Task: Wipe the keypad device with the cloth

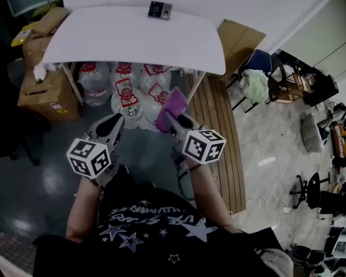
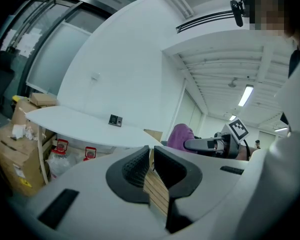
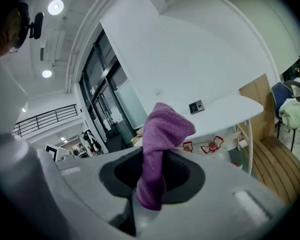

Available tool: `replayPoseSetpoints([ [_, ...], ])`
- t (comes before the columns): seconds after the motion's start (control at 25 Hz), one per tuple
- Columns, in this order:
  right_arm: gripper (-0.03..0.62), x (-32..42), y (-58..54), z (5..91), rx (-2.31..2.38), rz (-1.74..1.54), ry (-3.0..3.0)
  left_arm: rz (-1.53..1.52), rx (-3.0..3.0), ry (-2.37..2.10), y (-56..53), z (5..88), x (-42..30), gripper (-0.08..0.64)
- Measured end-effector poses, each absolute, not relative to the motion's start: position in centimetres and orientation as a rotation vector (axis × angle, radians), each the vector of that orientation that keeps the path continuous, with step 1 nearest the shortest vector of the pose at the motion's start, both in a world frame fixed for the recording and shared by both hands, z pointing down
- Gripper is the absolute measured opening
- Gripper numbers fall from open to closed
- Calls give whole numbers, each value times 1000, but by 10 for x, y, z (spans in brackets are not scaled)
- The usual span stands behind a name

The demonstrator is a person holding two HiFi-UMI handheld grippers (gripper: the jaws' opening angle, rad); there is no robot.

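Note:
The dark keypad device lies at the far edge of the white table; it also shows small in the left gripper view and the right gripper view. My right gripper is shut on a purple cloth, which bulges up from between the jaws. My left gripper is shut with nothing in it. Both are held side by side in front of my chest, well short of the table. The purple cloth shows to the right in the left gripper view.
Several water jugs with red labels stand under the table. Cardboard boxes are stacked at the left. A wooden pallet lies on the floor at the right, with a blue chair and more chairs beyond.

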State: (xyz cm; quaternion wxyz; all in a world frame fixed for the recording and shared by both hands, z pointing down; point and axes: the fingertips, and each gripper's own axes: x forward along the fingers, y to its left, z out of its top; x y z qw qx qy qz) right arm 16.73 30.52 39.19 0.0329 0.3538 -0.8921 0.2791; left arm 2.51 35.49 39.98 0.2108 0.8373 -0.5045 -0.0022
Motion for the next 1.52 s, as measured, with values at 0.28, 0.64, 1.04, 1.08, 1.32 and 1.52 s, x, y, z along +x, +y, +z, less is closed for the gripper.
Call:
replayPoseSetpoints([
  [0.28,91,117,239,395,1198,872,-2687,51,2352,-1320,299,411,-32,37],
  [0.64,92,78,193,400,1313,862,-2619,67,2371,-1258,255,421,-87,37],
  [1.04,92,81,154,426,1365,882,-2562,64,2337,-1255,217,445,-105,37],
  [1.08,92,81,148,428,1365,889,-2565,66,2335,-1259,212,446,-105,37],
  [1.32,92,79,93,440,1332,932,-2588,90,2341,-1302,170,443,-103,37],
  [1.52,92,77,24,444,1282,939,-2607,130,2301,-1334,113,449,-100,37],
])
